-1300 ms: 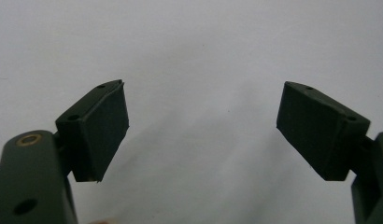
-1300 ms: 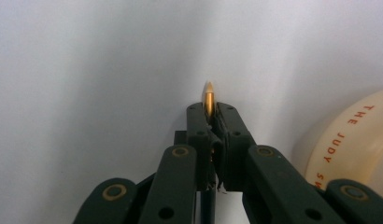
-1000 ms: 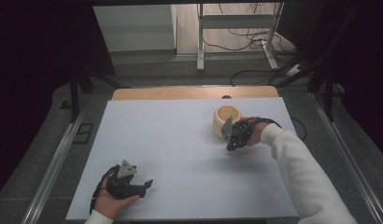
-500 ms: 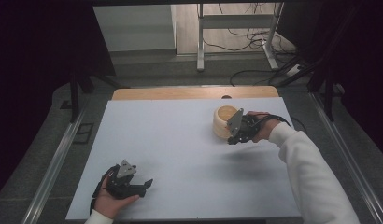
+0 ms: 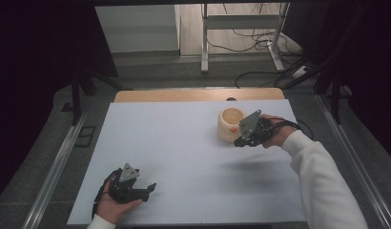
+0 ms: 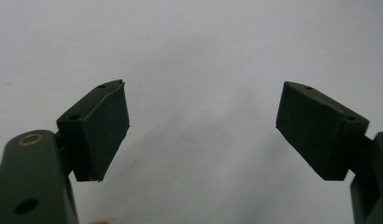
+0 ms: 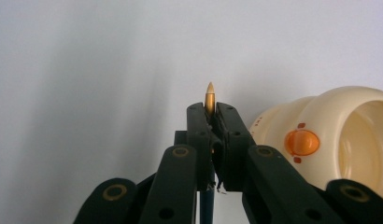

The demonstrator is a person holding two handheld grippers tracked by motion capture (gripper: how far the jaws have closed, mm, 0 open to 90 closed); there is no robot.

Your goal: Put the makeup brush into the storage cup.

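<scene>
The right hand-held gripper point(image 7: 210, 116) is clamped on a pen point(image 7: 209, 99), whose gold tip sticks out just past the closed jaws; in the high view this hand-held gripper point(image 5: 241, 141) hangs above the right side of the pale worktop point(image 5: 184, 143), just beside a cream-coloured pot point(image 5: 230, 123) with an orange button on its side. The left hand-held gripper point(image 6: 203, 130) rests low over the near left part of the worktop, well apart from the pot, its jaws spread wide with nothing between them.
</scene>
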